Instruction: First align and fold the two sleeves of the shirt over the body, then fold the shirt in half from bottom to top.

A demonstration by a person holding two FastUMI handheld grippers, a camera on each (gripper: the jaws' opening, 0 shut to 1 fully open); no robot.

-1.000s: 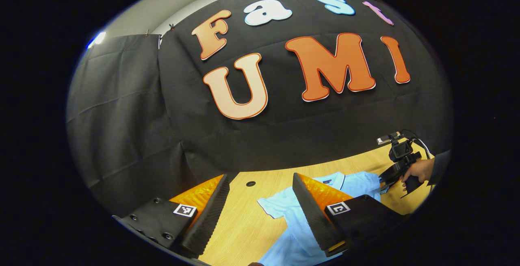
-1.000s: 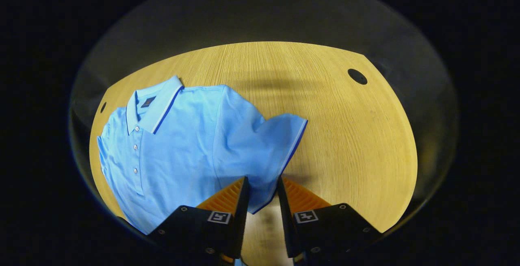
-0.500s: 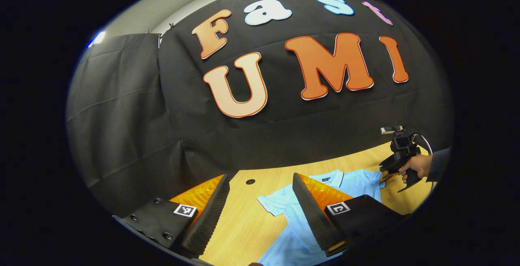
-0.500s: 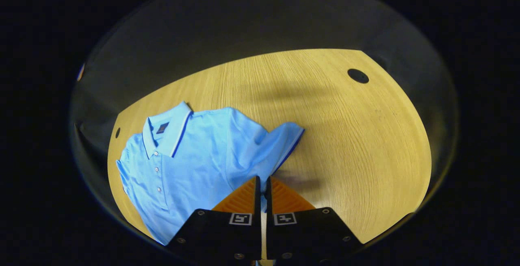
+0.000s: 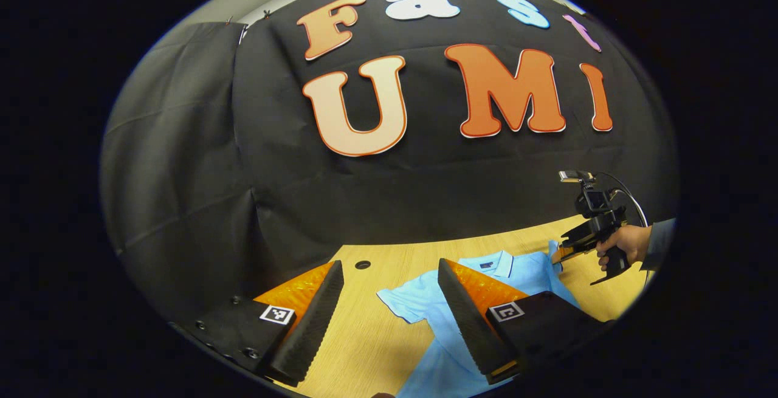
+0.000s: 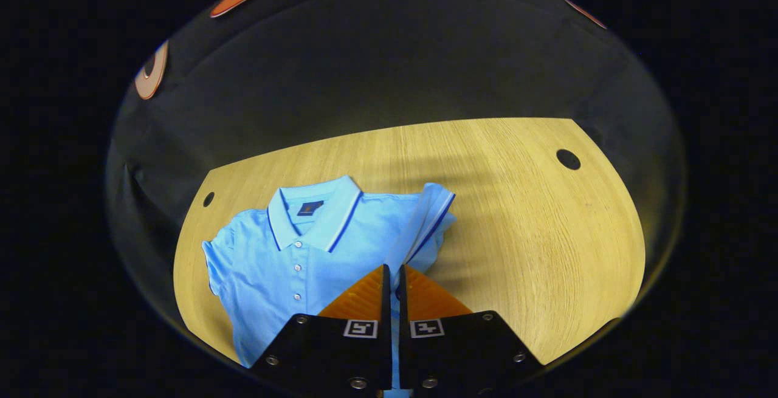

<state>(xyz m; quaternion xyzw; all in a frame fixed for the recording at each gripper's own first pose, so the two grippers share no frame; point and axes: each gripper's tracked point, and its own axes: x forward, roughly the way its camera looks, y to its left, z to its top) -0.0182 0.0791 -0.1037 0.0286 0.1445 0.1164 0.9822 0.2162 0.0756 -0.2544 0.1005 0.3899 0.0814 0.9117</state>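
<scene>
Light-blue shirt (image 6: pixel 285 258) collar toward wall, right hand-held gripper (image 6: pixel 392 276) pinching raised sleeve (image 6: pixel 425 222), left hand-held gripper (image 5: pixel 389 301) spread.

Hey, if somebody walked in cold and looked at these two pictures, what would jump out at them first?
A light blue polo shirt lying collar-up on the wooden table draws the eye first. Next, the right gripper, shut on the shirt's trimmed sleeve, which stands lifted off the table. In the left gripper view, the left gripper hangs open above the table near the shirt's other sleeve.
</scene>
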